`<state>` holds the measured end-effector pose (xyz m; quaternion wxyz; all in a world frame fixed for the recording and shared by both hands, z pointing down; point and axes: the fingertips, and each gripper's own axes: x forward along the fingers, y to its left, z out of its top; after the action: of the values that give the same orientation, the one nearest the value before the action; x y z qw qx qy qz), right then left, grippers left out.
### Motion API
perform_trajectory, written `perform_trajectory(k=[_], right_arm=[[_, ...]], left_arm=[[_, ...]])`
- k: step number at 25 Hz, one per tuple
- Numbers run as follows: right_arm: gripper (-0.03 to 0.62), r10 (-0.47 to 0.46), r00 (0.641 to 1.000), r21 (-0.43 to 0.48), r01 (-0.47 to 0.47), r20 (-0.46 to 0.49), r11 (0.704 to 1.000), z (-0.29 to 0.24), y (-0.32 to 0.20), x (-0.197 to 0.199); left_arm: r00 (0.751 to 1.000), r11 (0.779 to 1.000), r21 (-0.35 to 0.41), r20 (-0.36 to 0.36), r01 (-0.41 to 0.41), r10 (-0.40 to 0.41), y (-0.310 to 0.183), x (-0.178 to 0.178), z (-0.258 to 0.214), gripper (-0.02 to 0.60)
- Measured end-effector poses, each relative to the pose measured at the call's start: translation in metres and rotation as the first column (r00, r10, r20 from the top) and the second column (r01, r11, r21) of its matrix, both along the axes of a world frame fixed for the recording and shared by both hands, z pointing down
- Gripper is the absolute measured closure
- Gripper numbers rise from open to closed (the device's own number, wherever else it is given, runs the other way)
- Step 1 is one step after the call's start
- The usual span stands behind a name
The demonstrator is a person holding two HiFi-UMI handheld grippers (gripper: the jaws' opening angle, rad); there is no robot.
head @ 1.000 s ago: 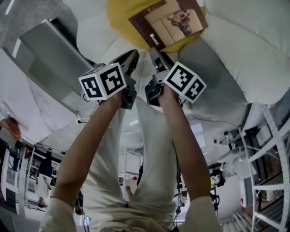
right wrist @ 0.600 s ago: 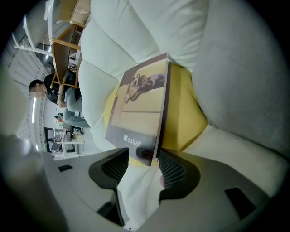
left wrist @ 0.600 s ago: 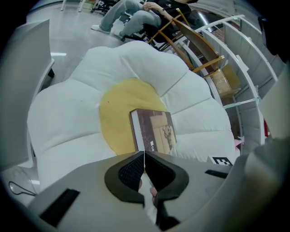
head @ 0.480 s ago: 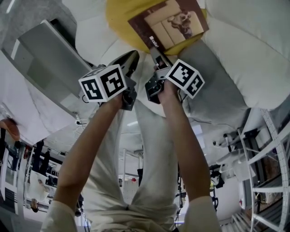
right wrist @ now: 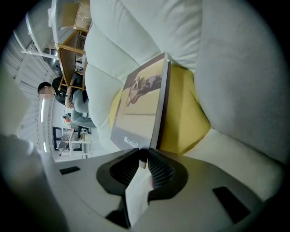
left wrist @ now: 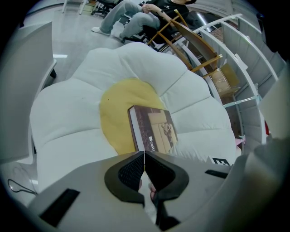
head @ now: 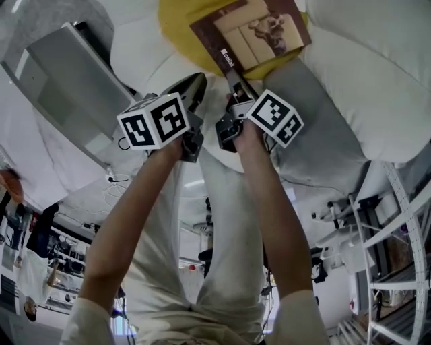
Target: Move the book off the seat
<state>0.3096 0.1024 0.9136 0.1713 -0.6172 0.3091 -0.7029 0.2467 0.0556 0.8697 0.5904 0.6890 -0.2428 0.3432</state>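
Observation:
A brown hardcover book (head: 252, 34) lies flat on the yellow centre (head: 178, 20) of a white petal-shaped cushion seat (left wrist: 68, 113). My right gripper (head: 232, 75) reaches the book's near corner. Its jaws have just been closing, and in the right gripper view (right wrist: 144, 158) they pinch the book (right wrist: 138, 106) by that corner, white page edges showing between the pads. My left gripper (head: 196, 84) hovers just left of it, short of the book (left wrist: 154, 129). Its jaws (left wrist: 144, 156) are shut with nothing held.
A grey cabinet (head: 74, 74) stands left of the seat. A grey cushion (head: 316, 128) and white pillows lie to the right. White metal shelving (head: 397, 222) runs along the right. A wooden chair (left wrist: 190, 45) and a seated person (left wrist: 136, 18) are beyond the seat.
The right gripper edged forward to the book's near corner and its jaws closed on it. The left gripper stayed put.

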Motion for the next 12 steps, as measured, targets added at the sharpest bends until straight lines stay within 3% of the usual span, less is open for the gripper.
perform_trajectory(k=[12], right_arm=[[0.562, 0.024, 1.0, 0.107, -0.024, 0.0, 0.994, -0.023, 0.005, 0.007]], left_arm=[[1.0, 1.0, 0.016, -0.01, -0.007, 0.007, 0.014, 0.006, -0.017, 0.569]])
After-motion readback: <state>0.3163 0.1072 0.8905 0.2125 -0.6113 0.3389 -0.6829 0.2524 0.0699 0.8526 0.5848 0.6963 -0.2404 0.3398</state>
